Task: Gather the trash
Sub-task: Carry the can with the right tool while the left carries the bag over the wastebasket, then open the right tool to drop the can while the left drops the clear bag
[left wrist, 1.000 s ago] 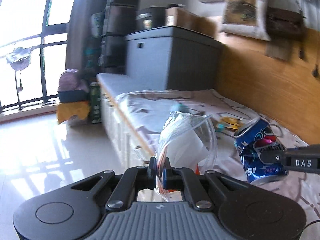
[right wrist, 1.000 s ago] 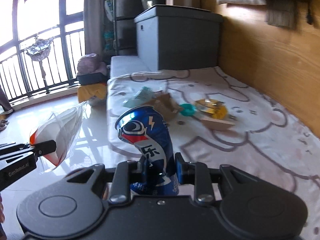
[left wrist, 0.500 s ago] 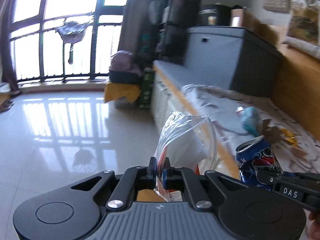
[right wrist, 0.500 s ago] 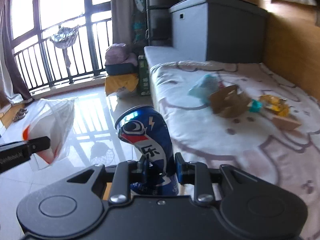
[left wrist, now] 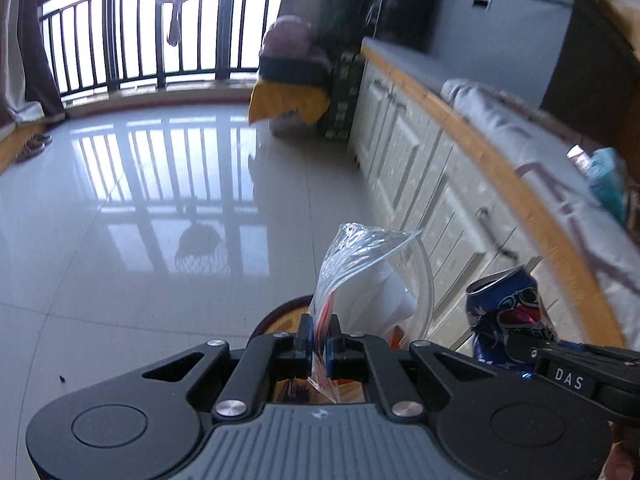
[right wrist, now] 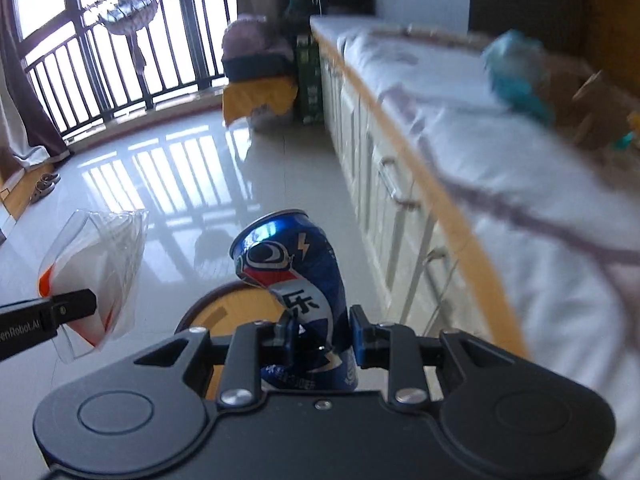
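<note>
My left gripper (left wrist: 317, 340) is shut on a clear plastic bag (left wrist: 368, 280) with white and red contents, held above the floor. The bag also shows at the left of the right wrist view (right wrist: 96, 272). My right gripper (right wrist: 322, 334) is shut on a dented blue Pepsi can (right wrist: 296, 280), held upright; the can also shows at the right of the left wrist view (left wrist: 508, 316). Below both, a round bin with a dark rim and wooden-coloured inside (right wrist: 228, 312) stands on the floor, partly hidden; its rim also shows in the left wrist view (left wrist: 280, 312).
A bench with white drawers (right wrist: 384, 184) and a printed mattress (right wrist: 520, 184) runs along the right, holding a teal bag (right wrist: 516, 76) and cardboard (right wrist: 592, 108). Glossy tile floor (left wrist: 140, 208) stretches to a balcony railing (left wrist: 120, 40). Yellow-covered boxes (left wrist: 288, 100) and shoes (right wrist: 42, 188) lie beyond.
Both grippers have swung left, away from the mattress and out over the floor, and tilted down. The round bin has come into view below them. Bag and can stay gripped.
</note>
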